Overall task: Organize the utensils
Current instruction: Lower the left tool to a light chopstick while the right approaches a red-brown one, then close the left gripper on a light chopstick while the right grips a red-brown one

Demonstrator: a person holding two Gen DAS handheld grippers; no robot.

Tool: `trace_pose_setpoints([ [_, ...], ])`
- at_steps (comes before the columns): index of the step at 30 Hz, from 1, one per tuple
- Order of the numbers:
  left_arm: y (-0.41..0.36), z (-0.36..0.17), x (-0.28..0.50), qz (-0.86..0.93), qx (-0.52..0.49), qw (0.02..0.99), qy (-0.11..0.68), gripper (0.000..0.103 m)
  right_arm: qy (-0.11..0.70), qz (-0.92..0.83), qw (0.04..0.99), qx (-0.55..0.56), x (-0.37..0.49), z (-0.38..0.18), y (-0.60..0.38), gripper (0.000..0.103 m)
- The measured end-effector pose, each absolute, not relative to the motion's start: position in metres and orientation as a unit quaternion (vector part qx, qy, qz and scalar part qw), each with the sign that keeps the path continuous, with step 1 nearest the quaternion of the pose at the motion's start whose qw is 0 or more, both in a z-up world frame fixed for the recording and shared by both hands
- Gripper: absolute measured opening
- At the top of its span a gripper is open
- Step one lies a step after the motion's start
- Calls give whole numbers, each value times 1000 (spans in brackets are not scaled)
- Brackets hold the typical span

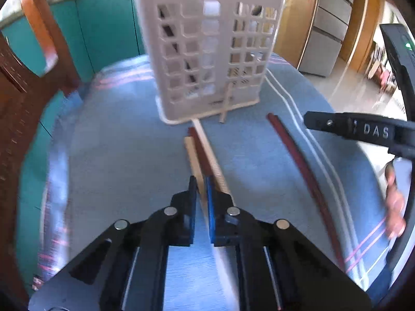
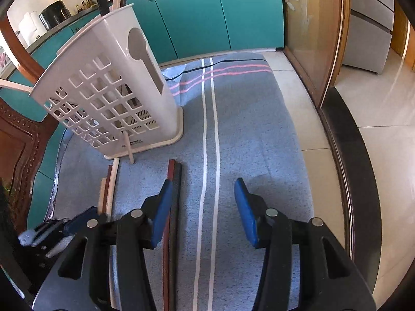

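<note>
Blue striped cloth [image 2: 246, 129] is covering the desk, where a white slotted utensil holder [image 1: 207, 51] is standing at the far end. Left tongs [image 1: 201, 189] are pinching shut on pale chopsticks [image 1: 193, 155]; right tongs [image 2: 203, 199] are hanging half open, empty, beside dark red chopsticks [image 2: 173, 178].

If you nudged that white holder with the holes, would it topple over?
Probably fairly easily. The white holder stands tall on a narrow base, and its thin, perforated plastic walls look light. The chopsticks inside reach above its rim, which may make it top-heavy, and the blue cloth beneath might slip.
</note>
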State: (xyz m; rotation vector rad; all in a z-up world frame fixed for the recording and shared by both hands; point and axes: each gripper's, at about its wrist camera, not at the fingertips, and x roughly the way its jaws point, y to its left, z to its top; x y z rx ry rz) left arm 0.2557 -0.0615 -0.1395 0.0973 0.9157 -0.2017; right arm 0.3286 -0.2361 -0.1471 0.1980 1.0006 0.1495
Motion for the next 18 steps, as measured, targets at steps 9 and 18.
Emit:
trace_pose_setpoints([
  [9, -28, -140, 258, -85, -5, 890, 448, 7, 480, 79, 869, 94, 325, -147, -233, 50],
  [18, -19, -143, 264, -76, -19, 884, 461, 20, 487, 85, 865, 80, 326, -153, -222, 50],
])
